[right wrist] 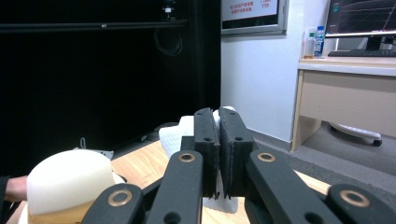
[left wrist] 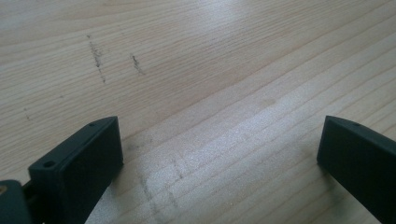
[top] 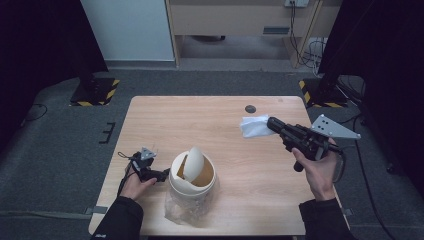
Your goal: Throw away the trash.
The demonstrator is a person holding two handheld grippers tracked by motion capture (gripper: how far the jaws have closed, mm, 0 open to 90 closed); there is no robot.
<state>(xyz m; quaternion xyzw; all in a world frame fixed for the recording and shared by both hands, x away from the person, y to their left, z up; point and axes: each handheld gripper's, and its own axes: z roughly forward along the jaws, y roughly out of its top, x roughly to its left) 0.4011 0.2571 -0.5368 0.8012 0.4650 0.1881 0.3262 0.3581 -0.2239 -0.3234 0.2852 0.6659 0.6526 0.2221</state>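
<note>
Holding a crumpled white tissue (top: 254, 125) pinched in my right claw (top: 271, 124), jaws pressed together on it, above the far right part of the wooden table (top: 225, 120). In the right gripper view the tissue (right wrist: 177, 133) bulges out past the closed jaws, mostly to one side, so the grip seems to sit on a fold, not the middle. The claw points toward the small cream bin (top: 192, 180) with its swing lid (top: 194, 162) tipped nearly upright; I judge the tissue is meant for that opening, and the lift keeps it from dragging on the wood.

Left claw (top: 162, 175) rests low on the table just beside the bin, jaws spread wide with nothing between them; the left gripper view gives bare wood grain (left wrist: 210, 70) between the two black pads (left wrist: 93, 149). Likely it waits there to steady the bin or hold the lid, though it does not touch either as far as I can tell.

A clear plastic bag (top: 182, 210) lies crumpled at the near foot of the bin, perhaps its liner; hard to say.

Hard to make out: what is inside the bin, since the lid and rim cover it. How much tissue sits behind the jaws is hidden. The bin's domed top (right wrist: 70, 179) is blurred and cut off at the frame edge in the right gripper view.
</note>
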